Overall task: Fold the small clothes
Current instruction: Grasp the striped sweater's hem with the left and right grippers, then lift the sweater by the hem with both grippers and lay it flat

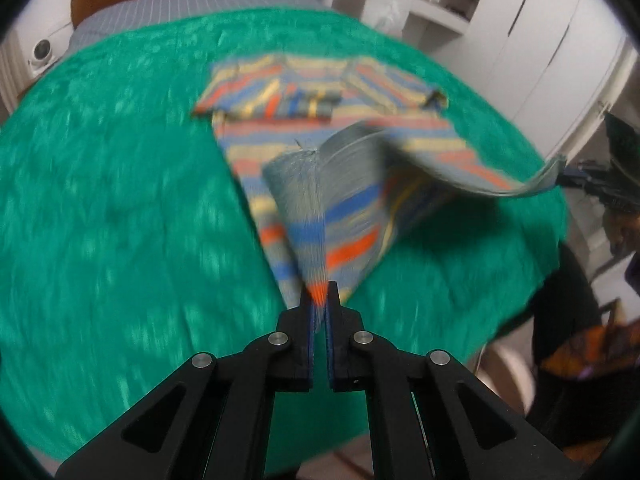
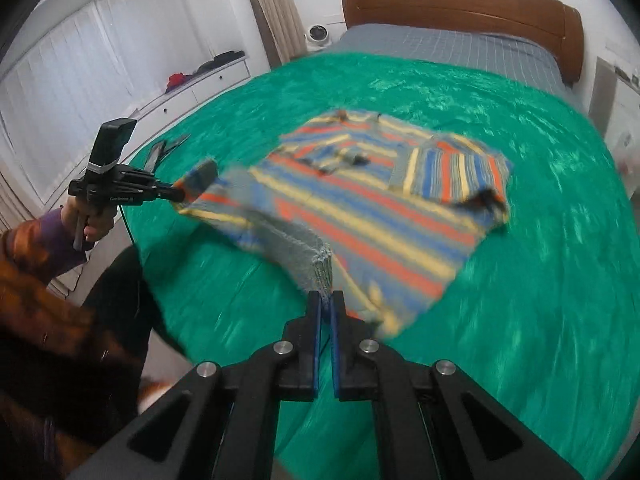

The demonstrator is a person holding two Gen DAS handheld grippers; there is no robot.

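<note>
Cloth of this kind, a small striped shirt (image 2: 360, 208), is judged to be light, soft and limp, with no stiffness of its own; it sags between the two held points. It is spread on the green blanket (image 2: 520, 320) of the bed, with the sleeves already folded inward at the far end. The near hem is lifted from the blanket. The left gripper (image 1: 320, 296) is clenched on the near left corner of the hem, and the right gripper (image 2: 326, 300) is clenched on the near right corner; cloth is seen pinched between both pairs of fingers. The corners of the hem are judged to be the proper places to hold. The long axis runs from near to far, and the collar points to the headboard (image 2: 460, 4).
</note>
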